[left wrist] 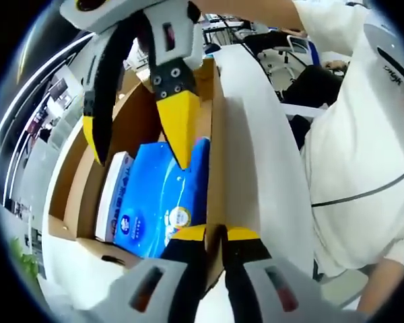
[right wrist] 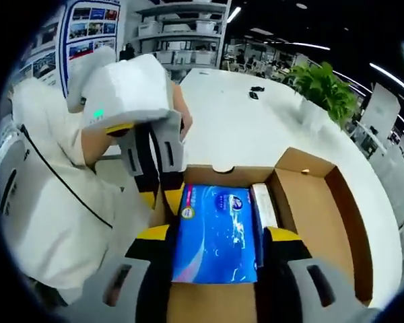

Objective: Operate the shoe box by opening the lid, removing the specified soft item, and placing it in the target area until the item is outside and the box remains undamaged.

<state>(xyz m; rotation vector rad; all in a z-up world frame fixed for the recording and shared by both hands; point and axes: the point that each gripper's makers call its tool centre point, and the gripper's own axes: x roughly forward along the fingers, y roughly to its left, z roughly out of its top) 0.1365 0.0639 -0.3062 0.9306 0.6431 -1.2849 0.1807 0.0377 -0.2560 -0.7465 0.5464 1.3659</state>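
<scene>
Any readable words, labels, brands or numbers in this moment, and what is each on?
None can be read.
Blue soft pack in the shoe box: logo and round seal, too blurred.
Wall posters: print too small.
Person's white sleeve: dark lettering, illegible.

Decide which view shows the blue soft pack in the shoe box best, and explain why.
The right gripper view: the blue soft pack lies face-on between the right gripper fingers, in the open shoe box. The left gripper view shows it slanted, partly covered by the right gripper's yellow fingers.
</scene>
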